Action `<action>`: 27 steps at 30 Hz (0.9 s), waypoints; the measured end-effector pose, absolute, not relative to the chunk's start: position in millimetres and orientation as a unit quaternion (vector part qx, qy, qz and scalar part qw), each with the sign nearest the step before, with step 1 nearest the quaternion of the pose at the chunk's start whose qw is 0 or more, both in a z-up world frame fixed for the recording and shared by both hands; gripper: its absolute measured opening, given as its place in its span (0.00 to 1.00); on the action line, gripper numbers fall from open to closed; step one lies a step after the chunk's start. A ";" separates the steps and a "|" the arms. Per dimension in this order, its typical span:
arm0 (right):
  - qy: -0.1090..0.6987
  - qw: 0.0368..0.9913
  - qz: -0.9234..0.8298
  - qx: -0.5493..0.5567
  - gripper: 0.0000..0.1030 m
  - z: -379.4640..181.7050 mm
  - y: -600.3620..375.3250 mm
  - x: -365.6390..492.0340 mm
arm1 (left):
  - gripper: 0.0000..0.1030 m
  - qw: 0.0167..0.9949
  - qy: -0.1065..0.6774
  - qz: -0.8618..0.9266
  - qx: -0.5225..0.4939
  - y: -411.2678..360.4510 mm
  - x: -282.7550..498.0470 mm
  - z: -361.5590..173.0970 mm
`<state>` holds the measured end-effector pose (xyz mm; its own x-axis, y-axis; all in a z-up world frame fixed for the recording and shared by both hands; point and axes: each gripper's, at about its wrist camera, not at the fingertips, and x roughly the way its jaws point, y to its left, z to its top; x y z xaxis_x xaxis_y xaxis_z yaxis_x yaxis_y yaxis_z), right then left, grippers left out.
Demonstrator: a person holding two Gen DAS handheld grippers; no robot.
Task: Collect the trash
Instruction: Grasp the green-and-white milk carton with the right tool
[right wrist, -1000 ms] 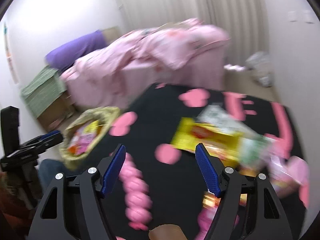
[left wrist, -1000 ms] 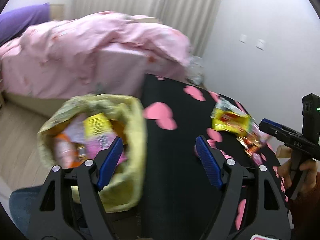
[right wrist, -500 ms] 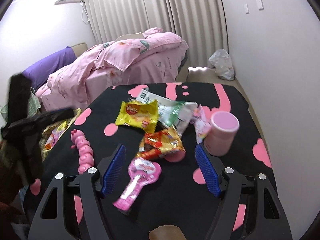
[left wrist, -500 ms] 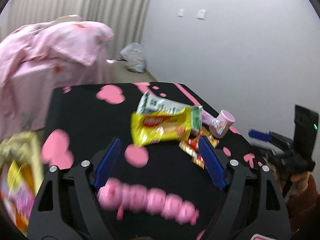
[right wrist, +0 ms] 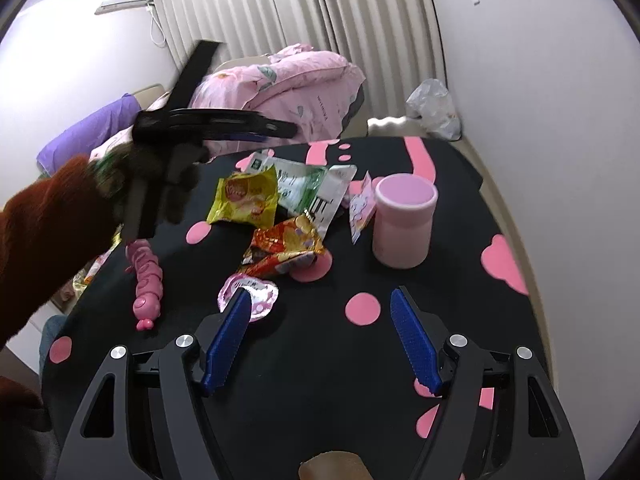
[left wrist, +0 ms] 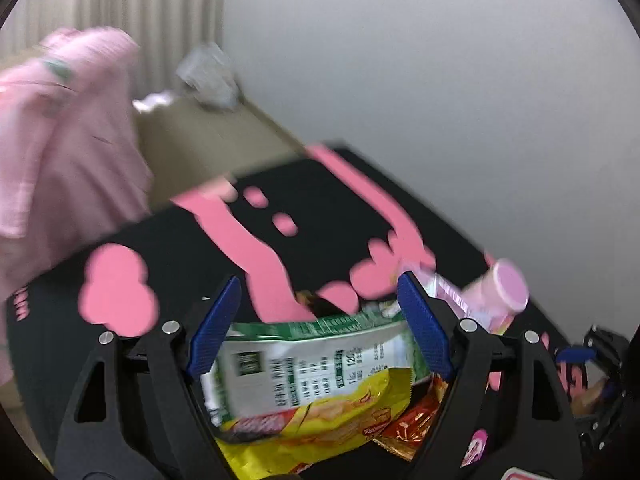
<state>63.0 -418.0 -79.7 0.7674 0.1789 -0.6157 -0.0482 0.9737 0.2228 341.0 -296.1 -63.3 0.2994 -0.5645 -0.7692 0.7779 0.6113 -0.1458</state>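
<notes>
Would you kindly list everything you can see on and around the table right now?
table: 1, black with pink shapes, under everything
yellow snack packet: 1, yellow, middle of the table
green and white packet: 1, partly under the yellow one
red and gold wrapper: 1, in front of the yellow packet
small pink sachet: 1, leaning beside the cup
pink cup: 1, upright, right of the packets
pink heart-shaped item: 1, near the right gripper's left finger
pink caterpillar toy: 1, left side of the table
bed with pink quilt: 1, behind the table
white plastic bag: 1, on the floor by the wall
left gripper: open, above the packets
right gripper: open, above bare table
</notes>
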 end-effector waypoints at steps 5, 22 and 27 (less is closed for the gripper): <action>0.337 0.936 0.065 0.081 0.67 -82.8 -416.1 57.3 | 0.74 0.765 0.448 -0.434 0.160 -290.2 327.2 -74.2; 0.430 0.894 0.038 0.123 0.67 -123.9 -427.5 70.8 | 0.78 0.821 0.417 -0.361 0.146 -192.6 243.5 -49.3; 0.440 0.892 0.036 0.098 0.68 -127.0 -421.1 69.7 | 0.79 0.821 0.434 -0.353 0.114 -174.9 231.4 -59.6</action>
